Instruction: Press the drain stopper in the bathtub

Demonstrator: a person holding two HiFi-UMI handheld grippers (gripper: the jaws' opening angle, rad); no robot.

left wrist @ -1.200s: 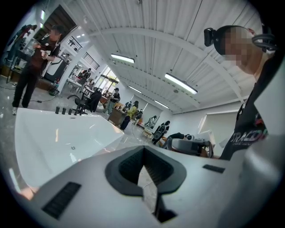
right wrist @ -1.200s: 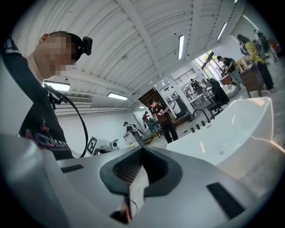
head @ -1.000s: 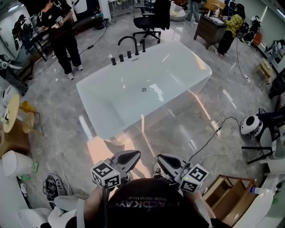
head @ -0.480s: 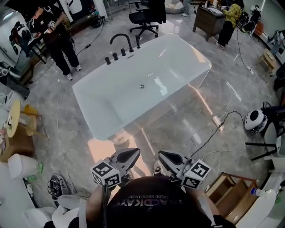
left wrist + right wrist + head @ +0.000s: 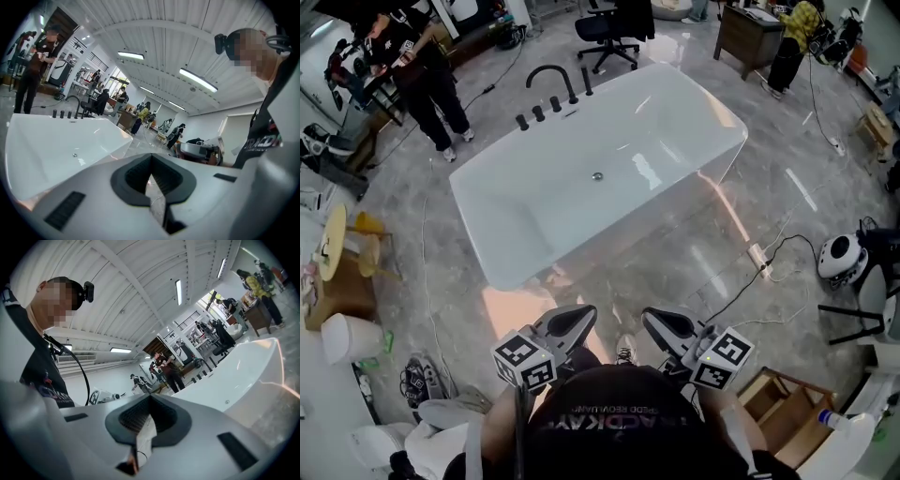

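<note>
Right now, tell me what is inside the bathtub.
Inside the bathtub only the small round drain stopper shows, mid-floor, with light reflections beside it. The near inner wall is mostly hidden behind its own rim, so anything against it cannot be seen.

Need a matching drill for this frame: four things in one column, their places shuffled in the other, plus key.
Things:
1. drain stopper
2. faucet
3. chair
4. crate

Places:
A. beyond the tub, at the top of the head view
B. on the floor at lower right
C. middle of the tub's floor
D. at the tub's far edge

Pairs: 1-C, 2-D, 3-A, 4-B
</note>
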